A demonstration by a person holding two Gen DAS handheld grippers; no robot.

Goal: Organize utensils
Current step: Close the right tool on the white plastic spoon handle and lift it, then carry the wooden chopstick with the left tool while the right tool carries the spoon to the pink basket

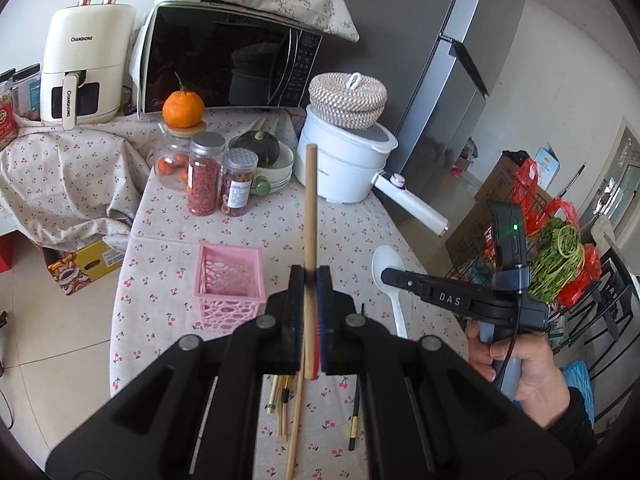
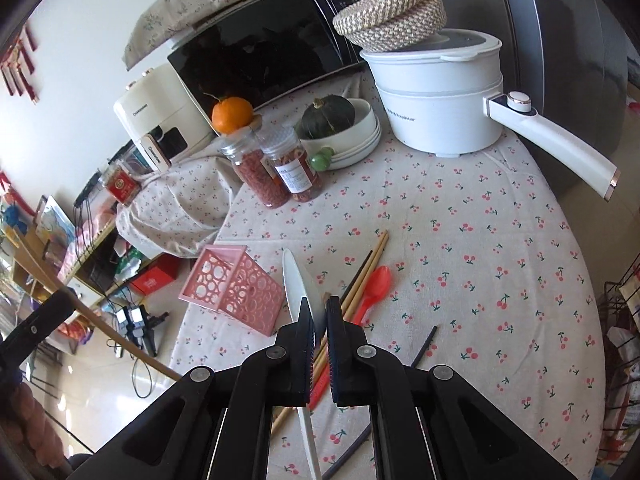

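My left gripper (image 1: pixel 311 276) is shut on a long wooden chopstick (image 1: pixel 310 208) and holds it upright above the table, to the right of the pink basket (image 1: pixel 232 280). My right gripper (image 2: pixel 319 308) is shut on a white spoon (image 2: pixel 298 280), its bowl pointing toward the pink basket (image 2: pixel 236 284). The right gripper also shows in the left wrist view (image 1: pixel 404 280) with the white spoon (image 1: pixel 386 268). On the cloth lie wooden chopsticks (image 2: pixel 370 268), a red spoon (image 2: pixel 376 286) and dark chopsticks (image 2: pixel 425 346).
Two spice jars (image 1: pixel 218 180), a jar with an orange (image 1: pixel 182 110), a bowl with a squash (image 1: pixel 264 156) and a white pot (image 1: pixel 344 160) stand at the table's back. A microwave (image 1: pixel 224 64) and air fryer (image 1: pixel 84 68) are behind. A wire rack (image 1: pixel 556 240) is at right.
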